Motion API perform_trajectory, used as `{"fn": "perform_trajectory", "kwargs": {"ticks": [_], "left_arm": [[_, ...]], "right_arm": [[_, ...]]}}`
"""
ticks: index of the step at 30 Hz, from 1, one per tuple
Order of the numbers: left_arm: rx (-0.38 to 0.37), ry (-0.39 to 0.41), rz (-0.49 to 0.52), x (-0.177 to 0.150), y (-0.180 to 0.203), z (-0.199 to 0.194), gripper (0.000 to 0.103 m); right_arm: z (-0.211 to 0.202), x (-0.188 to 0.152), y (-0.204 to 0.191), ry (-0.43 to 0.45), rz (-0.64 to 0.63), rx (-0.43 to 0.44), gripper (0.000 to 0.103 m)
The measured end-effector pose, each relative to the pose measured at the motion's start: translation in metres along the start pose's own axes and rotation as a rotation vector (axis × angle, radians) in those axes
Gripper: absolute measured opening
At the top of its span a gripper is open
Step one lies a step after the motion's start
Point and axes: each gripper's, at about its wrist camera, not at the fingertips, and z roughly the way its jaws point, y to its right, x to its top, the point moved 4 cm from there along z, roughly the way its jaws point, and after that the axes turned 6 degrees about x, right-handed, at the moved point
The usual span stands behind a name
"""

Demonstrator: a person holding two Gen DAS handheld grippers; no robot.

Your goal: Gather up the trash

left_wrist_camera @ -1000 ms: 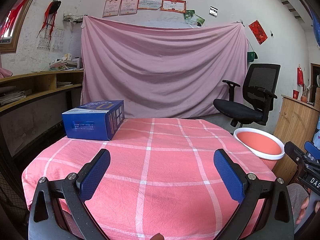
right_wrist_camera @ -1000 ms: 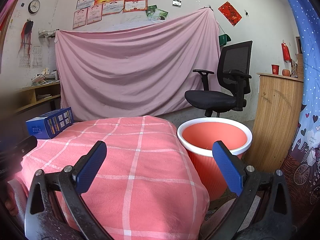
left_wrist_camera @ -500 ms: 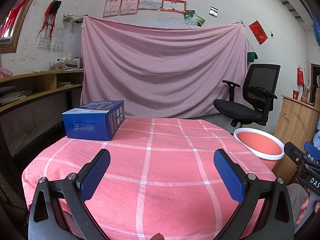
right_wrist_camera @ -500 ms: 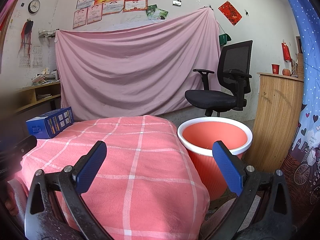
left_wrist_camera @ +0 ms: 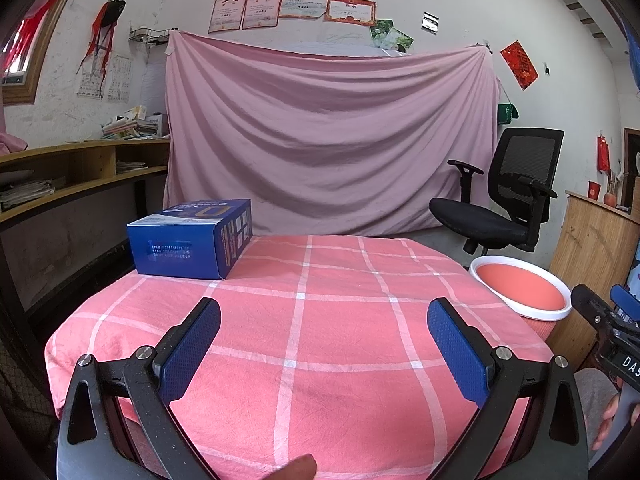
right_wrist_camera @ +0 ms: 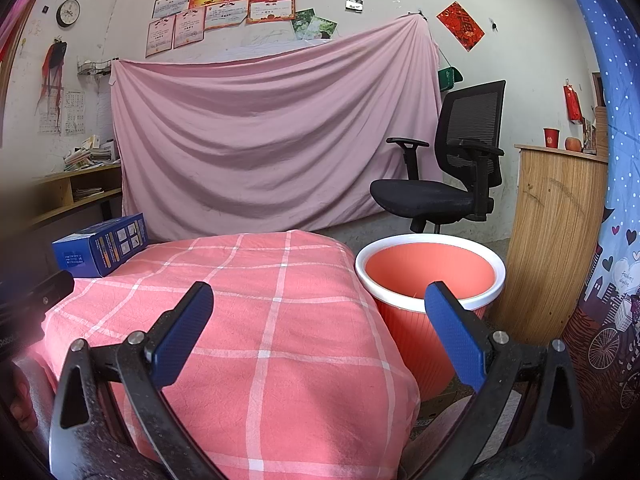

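One blue box (left_wrist_camera: 192,238) lies at the far left corner of the pink checked table (left_wrist_camera: 320,320). Beside the table's right edge stands the orange bin (right_wrist_camera: 430,276), nothing visible inside. Left gripper (left_wrist_camera: 324,344) and right gripper (right_wrist_camera: 318,328) gape wide, holding nothing.

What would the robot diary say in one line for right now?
left claw: open, empty | right claw: open, empty | blue box: on table's far left corner, untouched | orange bin: beside table, right
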Motion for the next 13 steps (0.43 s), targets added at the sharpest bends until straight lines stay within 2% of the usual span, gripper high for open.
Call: {"fn": "perform_trajectory", "kwargs": {"ticks": [13], "left_arm": [[0.032, -0.004, 0.005, -0.0028, 0.0007, 0.0054, 0.101]], "right_arm": [[0.0020, -0.0024, -0.0052, -0.006, -0.005, 0.004, 0.103]]}}
